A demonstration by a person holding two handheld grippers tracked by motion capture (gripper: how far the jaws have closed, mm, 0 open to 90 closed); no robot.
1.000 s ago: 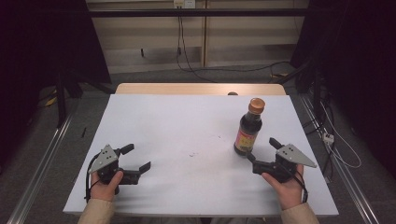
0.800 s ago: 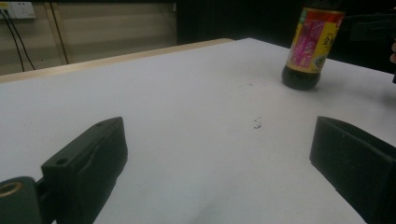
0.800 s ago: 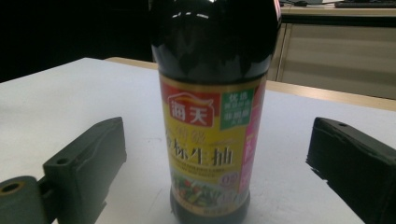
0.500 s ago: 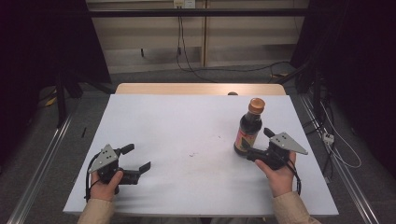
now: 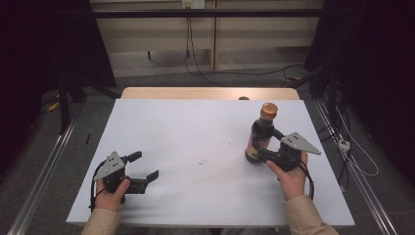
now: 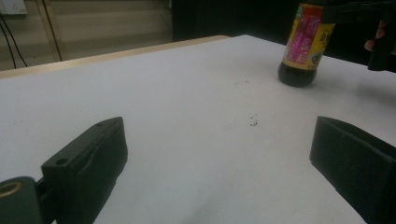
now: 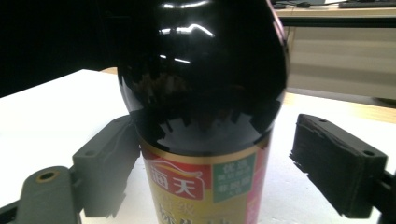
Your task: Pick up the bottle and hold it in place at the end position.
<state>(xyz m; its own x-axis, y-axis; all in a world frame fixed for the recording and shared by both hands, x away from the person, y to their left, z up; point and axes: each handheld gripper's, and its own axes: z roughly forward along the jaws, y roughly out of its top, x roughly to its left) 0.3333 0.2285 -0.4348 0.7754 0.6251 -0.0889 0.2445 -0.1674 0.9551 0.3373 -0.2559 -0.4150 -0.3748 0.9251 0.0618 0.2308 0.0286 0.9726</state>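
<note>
Near the white table's (image 5: 205, 127) right edge, your right gripper (image 5: 262, 152) has just been closing around the upright dark glass sauce bottle (image 5: 261, 134), seemingly not yet clamped, while your left gripper (image 5: 142, 169) waits open.

1. Pretty sure this is a lab or test setup, not a home.
2. White bench (image 5: 195, 147) standing alone on a grey floor (image 5: 44, 161), with metal rails (image 5: 39, 181) along both sides.
3. Loose cables (image 5: 205, 68) trail across the floor, and there's a wall socket (image 5: 192, 4).
4. Dark curtains (image 5: 372, 73) close off both sides.
</note>
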